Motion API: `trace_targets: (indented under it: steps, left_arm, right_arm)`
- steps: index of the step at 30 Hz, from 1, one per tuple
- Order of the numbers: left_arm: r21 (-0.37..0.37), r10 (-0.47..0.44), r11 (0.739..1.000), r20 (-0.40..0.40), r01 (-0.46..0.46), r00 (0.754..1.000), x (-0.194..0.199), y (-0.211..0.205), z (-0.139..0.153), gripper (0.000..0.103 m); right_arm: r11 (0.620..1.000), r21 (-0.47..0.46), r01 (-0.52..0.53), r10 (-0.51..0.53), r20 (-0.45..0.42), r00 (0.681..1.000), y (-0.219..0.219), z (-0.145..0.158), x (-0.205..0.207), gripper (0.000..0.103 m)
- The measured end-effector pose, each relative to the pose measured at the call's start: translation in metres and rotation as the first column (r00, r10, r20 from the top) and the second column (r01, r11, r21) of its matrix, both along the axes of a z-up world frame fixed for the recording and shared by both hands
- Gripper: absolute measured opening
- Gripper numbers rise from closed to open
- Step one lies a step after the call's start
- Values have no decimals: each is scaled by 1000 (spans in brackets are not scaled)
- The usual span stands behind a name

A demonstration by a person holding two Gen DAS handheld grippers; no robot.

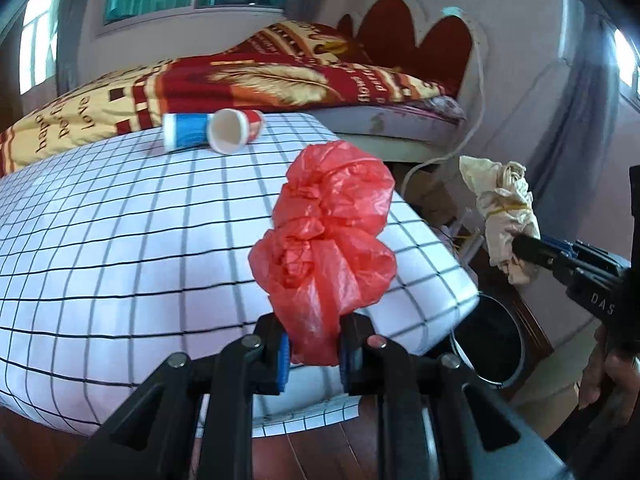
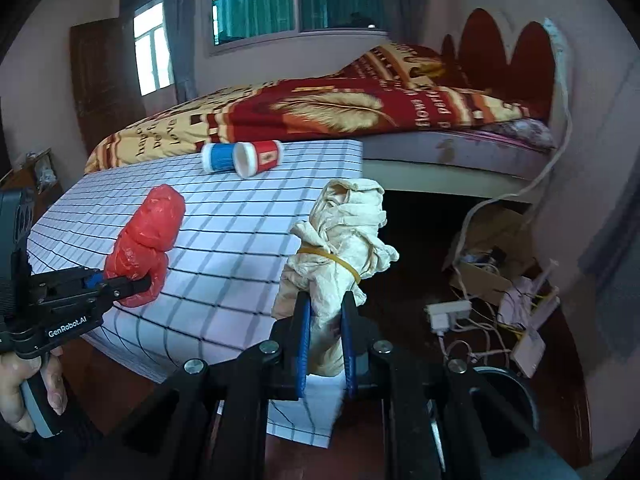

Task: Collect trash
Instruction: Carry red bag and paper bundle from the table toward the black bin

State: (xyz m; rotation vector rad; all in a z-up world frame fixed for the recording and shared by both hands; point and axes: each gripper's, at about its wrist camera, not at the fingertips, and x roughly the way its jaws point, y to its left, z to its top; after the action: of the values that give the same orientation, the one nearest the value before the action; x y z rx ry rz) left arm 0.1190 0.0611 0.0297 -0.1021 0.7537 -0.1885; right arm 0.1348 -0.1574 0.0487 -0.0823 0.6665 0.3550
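Observation:
My left gripper (image 1: 314,354) is shut on a crumpled red plastic bag (image 1: 328,232), held up over the near right part of the checked table (image 1: 120,240). The same red plastic bag (image 2: 146,240) and left gripper (image 2: 138,282) show at the left of the right wrist view. My right gripper (image 2: 326,344) is shut on a cream cloth bundle (image 2: 340,248) tied with a yellow rubber band, just off the table's right edge. That cream bundle (image 1: 504,216) appears at the right of the left wrist view, pinched by the right gripper (image 1: 520,246). A dark bin (image 1: 492,344) stands below the table's corner.
Two paper cups lie on their sides at the table's far edge, one blue and white (image 1: 186,130), one red (image 1: 236,128). A bed with a red and yellow blanket (image 2: 320,108) stands behind. Cables, a power strip (image 2: 450,314) and a cardboard box (image 2: 492,256) clutter the floor at right.

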Motion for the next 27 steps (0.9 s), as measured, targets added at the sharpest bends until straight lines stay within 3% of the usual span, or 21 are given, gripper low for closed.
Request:
trace_targets:
  steps: [13,27]
  left_arm:
    - [24,-128,992,2,128,992,-9,-66,-1,20]
    - [34,-240,970,-27,241,970,-13,-118,-9,20]
  right_arm:
    - [989,0,147,-147,-17,989,-82,-21,-35,15]
    - [970,12,244,-243,-53,969,-132,-40,-50,15]
